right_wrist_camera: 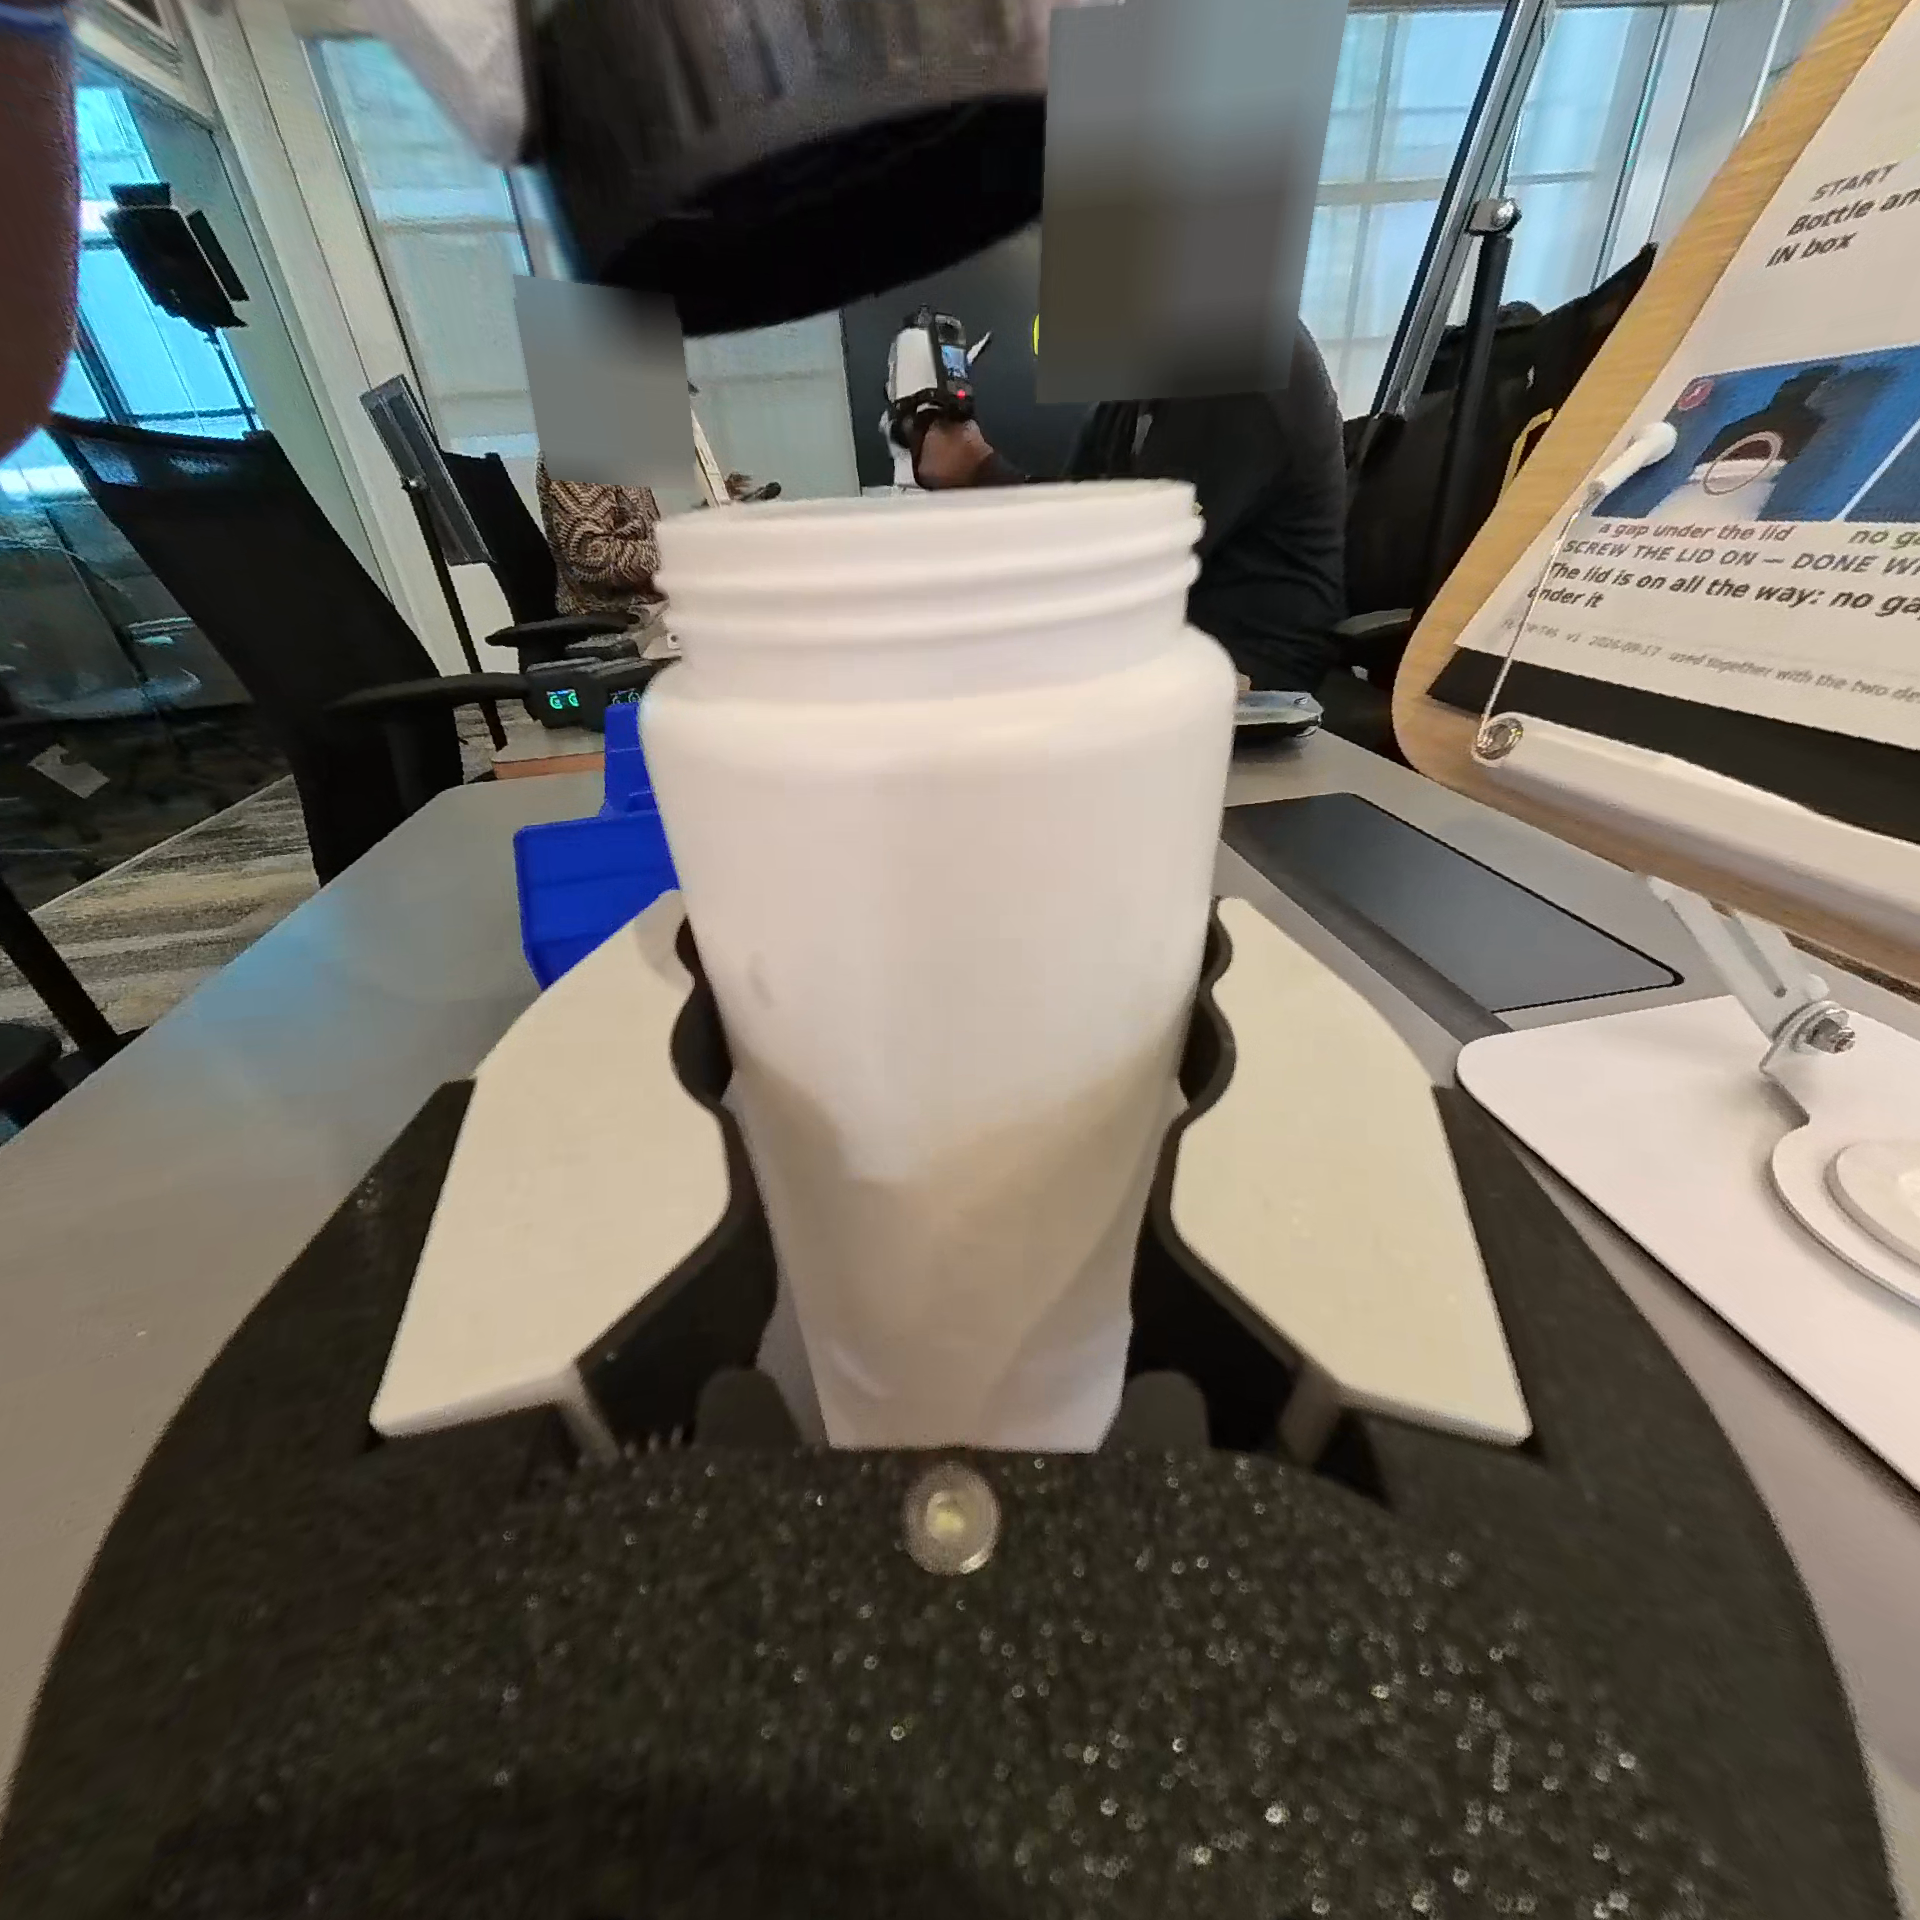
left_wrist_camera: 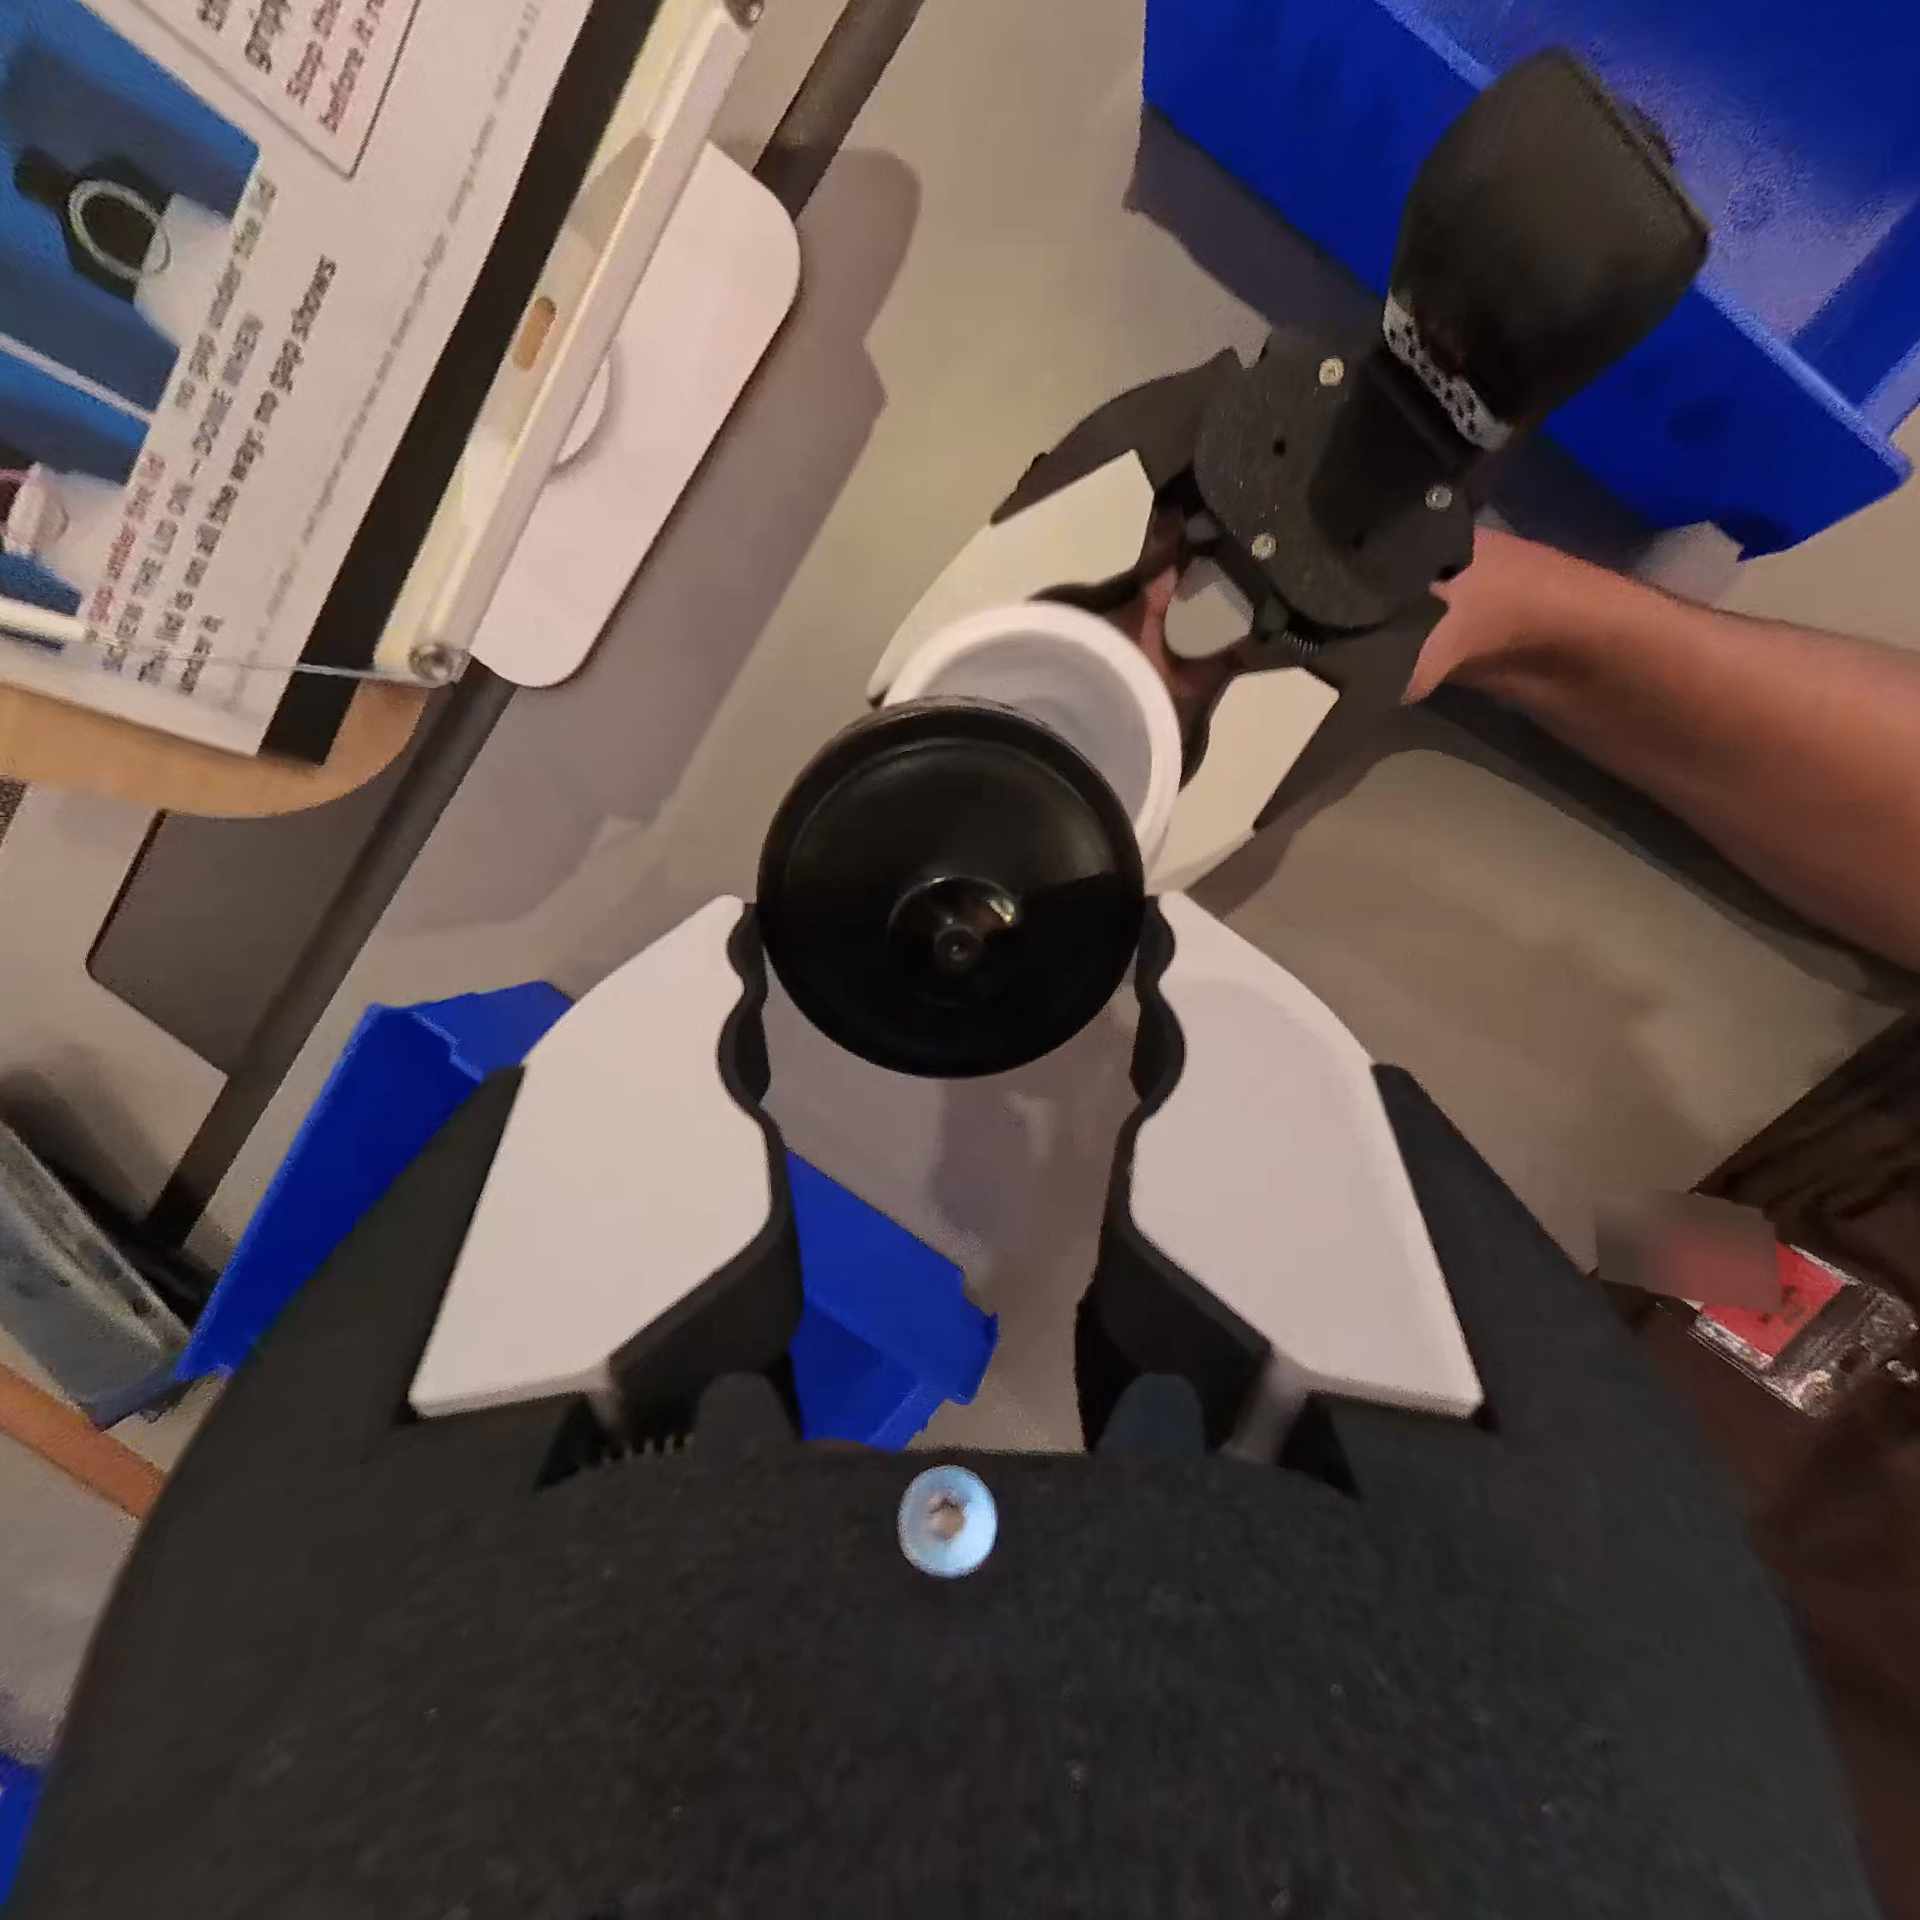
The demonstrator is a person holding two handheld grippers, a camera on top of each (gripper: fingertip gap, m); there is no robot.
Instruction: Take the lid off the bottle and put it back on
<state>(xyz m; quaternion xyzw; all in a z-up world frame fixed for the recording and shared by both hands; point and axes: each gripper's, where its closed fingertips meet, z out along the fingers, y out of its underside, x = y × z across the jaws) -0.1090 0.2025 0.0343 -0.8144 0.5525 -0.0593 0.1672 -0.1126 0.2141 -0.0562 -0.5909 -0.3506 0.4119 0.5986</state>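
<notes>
My left gripper (left_wrist_camera: 951,935) is shut on the round black lid (left_wrist_camera: 951,894), both pads pressing its rim, its top facing the camera. Just behind and below the lid is the open mouth of the white bottle (left_wrist_camera: 1049,696), with the right gripper's white fingers (left_wrist_camera: 1262,748) around it and a hand on its handle. In the right wrist view my right gripper (right_wrist_camera: 951,977) is shut on the upright white bottle (right_wrist_camera: 935,831), pads on its body, its threaded neck bare. The black lid (right_wrist_camera: 790,177) hangs tilted above the bottle's mouth, a little to the left, not touching it.
A blue bin (right_wrist_camera: 582,883) stands behind the bottle on the grey table (right_wrist_camera: 260,1039); another blue bin (left_wrist_camera: 1558,208) is nearby. An instruction board on a white stand (right_wrist_camera: 1714,1143) is at the right, with a dark mat (right_wrist_camera: 1455,914). People sit beyond the table.
</notes>
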